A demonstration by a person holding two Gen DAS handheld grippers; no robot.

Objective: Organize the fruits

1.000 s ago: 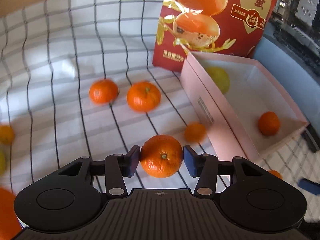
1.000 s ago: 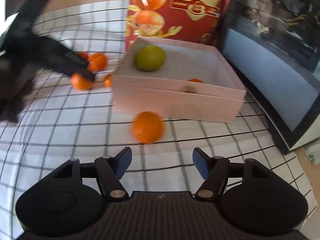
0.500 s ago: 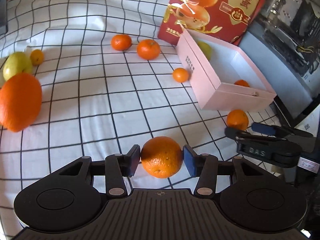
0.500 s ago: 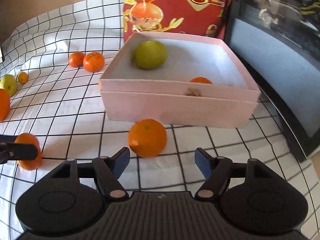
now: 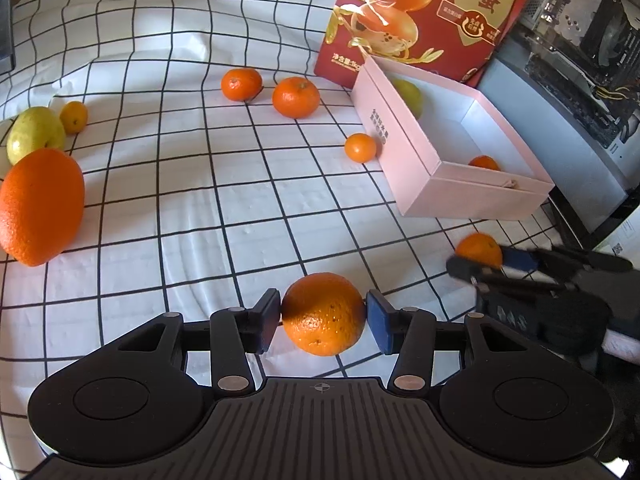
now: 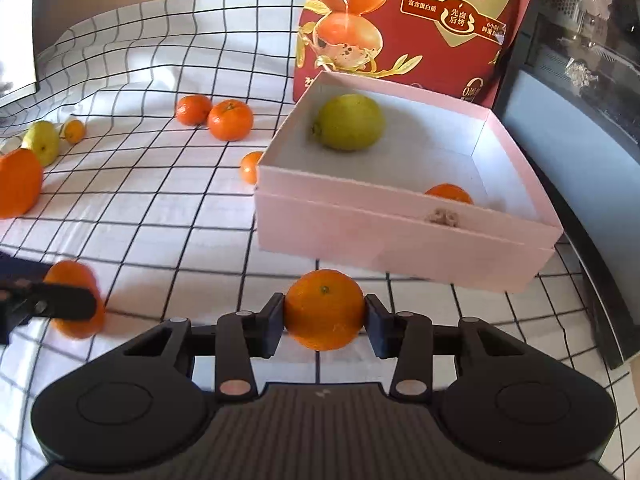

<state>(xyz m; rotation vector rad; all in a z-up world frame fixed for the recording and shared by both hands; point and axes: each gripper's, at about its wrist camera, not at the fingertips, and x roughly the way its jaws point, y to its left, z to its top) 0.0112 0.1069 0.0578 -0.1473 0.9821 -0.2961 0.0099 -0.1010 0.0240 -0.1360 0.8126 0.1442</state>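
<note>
Both grippers are loaded. The left gripper (image 5: 323, 314) has its jaws clamped on an orange (image 5: 324, 314), held above the checked tablecloth (image 5: 224, 208) near its front edge. The right gripper (image 6: 325, 312) has its jaws clamped on a mandarin (image 6: 325, 310), just in front of the near wall of the pink box (image 6: 400, 240).

The step in hand looks like carrying each fruit into the box. To do it well, I'd lift the mandarin clear of the near wall before moving forward, then lower it onto bare floor in the middle, away from the green pear (image 6: 350, 122) at the back left corner and the small mandarin (image 6: 448, 193) against the near wall. Part the jaws only once the fruit is low, since round fruit rolls.

The left arm has further to go, and the two grippers sit near each other; one at a time would avoid a knock. The box backs against the red bag (image 6: 400, 28), and a dark cabinet (image 6: 580, 128) stands just beside its right side, so approach from the front or left. A small mandarin (image 5: 361, 147) touches the box's left wall; the tablecloth's middle is open.
</note>
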